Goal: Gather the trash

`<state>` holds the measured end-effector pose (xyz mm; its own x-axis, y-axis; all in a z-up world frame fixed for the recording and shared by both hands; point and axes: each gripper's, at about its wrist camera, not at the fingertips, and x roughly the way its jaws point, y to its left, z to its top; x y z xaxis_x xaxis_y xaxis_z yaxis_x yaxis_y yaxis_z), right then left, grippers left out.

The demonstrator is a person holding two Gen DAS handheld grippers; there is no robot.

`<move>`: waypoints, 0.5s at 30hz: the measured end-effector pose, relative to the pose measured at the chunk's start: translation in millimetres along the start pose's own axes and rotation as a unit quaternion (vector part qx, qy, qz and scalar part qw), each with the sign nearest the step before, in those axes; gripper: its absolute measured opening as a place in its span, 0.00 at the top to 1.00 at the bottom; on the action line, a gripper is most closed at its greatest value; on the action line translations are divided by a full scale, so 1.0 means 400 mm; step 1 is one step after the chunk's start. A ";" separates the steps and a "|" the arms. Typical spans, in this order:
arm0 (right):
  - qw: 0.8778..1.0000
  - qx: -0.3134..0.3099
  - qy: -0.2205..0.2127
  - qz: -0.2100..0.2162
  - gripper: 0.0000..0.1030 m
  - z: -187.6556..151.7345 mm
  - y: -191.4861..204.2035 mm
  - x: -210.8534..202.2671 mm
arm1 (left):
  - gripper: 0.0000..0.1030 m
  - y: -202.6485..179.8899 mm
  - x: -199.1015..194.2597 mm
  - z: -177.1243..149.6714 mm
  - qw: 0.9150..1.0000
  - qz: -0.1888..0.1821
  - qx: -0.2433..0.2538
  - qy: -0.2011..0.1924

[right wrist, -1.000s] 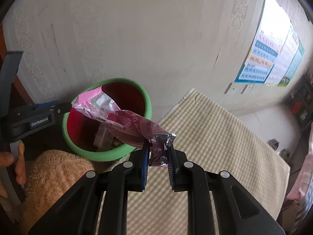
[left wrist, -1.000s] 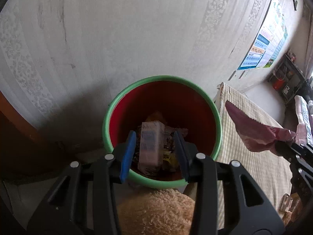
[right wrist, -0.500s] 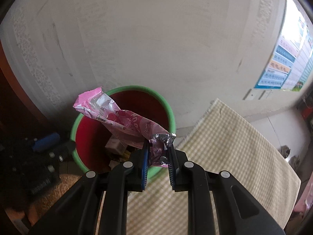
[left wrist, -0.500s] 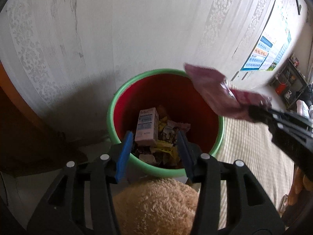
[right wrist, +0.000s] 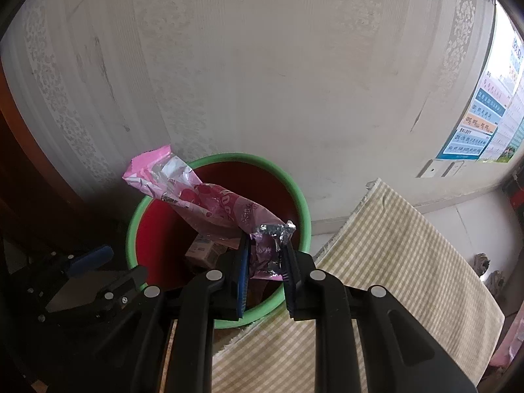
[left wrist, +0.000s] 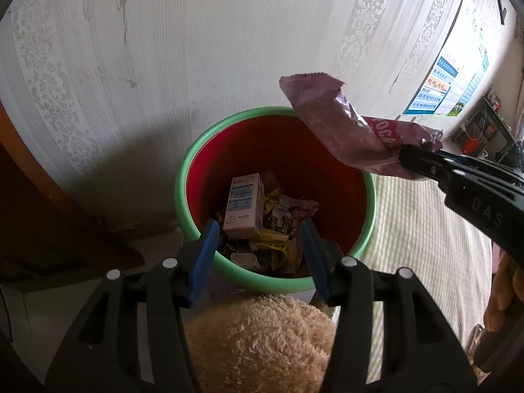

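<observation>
A red bin with a green rim stands against the wall, holding a pale pink drink carton on top of crumpled wrappers. My left gripper hovers over the bin's near edge. Its jaws are opening and nothing is between them. My right gripper is shut on the foil end of a long pink snack wrapper. The wrapper slants up and left over the bin. In the left wrist view the wrapper reaches in from the right above the bin's far rim.
A beige fuzzy object lies just under my left gripper. A green-checked cloth covers the surface right of the bin. Dark wooden furniture stands at the left. A poster hangs on the patterned wall.
The carton left my left gripper and dropped into the bin, and those jaws have widened. My right gripper carried the pink wrapper leftward until it hangs over the bin.
</observation>
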<state>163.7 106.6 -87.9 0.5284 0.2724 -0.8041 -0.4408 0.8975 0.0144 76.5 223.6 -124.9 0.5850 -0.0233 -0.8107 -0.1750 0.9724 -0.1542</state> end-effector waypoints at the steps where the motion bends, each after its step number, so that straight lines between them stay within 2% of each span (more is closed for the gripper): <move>1: 1.000 0.001 0.000 0.002 0.82 0.000 -0.001 0.001 | 0.49 0.002 0.001 -0.001 1.000 0.000 -0.002 0.001; 3: 1.000 0.007 -0.002 0.008 0.67 0.000 -0.002 0.003 | 0.47 0.005 0.005 -0.002 1.000 0.001 -0.005 0.003; 4: 1.000 0.014 -0.006 0.011 0.49 -0.001 -0.005 0.002 | 0.47 0.006 0.006 -0.002 1.000 0.002 -0.007 0.005; 5: 1.000 0.022 -0.013 0.011 0.43 -0.003 -0.008 -0.001 | 0.45 0.007 0.008 -0.002 1.000 0.004 -0.008 0.006; 10: 0.998 0.043 -0.034 0.015 0.43 -0.018 -0.038 -0.049 | 0.35 -0.007 -0.016 -0.002 1.000 0.009 0.006 -0.015; 12: 0.997 0.052 -0.058 0.011 0.41 -0.039 -0.068 -0.098 | 0.26 -0.028 -0.040 0.000 0.999 0.005 0.016 -0.033; 15: 0.992 0.068 -0.102 -0.008 0.37 -0.096 -0.131 -0.196 | 0.16 -0.089 -0.096 0.005 0.997 -0.023 0.022 -0.073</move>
<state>117.5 24.7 -48.4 0.6764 0.3096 -0.6684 -0.3360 0.9371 0.0940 61.7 190.4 -87.2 0.7010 -0.0372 -0.7121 -0.1129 0.9803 -0.1623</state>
